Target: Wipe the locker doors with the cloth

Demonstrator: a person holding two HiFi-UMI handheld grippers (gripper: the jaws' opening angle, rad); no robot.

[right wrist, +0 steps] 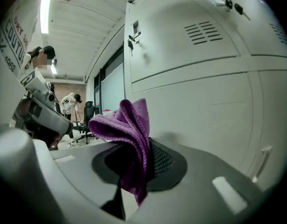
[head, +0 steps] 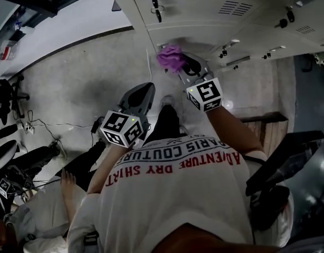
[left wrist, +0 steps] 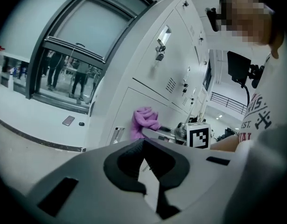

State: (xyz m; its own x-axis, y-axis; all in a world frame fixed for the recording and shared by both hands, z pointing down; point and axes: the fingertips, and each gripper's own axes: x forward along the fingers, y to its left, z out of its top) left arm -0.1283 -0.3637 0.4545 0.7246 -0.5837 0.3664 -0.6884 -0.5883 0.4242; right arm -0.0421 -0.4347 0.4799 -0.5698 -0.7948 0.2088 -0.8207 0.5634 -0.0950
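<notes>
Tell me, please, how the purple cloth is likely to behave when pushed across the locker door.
Probably floppy: the purple cloth hangs in soft folds from the right tool pinching it. Likely light, since its free end stands up unsupported. Against the smooth locker door it should bunch and slide, not push stiffly.

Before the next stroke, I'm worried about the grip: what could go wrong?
The purple fleecy cloth is only pinched by a fold in the right gripper, so rubbing might tug it out. Its loose bunch could also snag on the dark latch of the pale grey metal locker door.
</notes>
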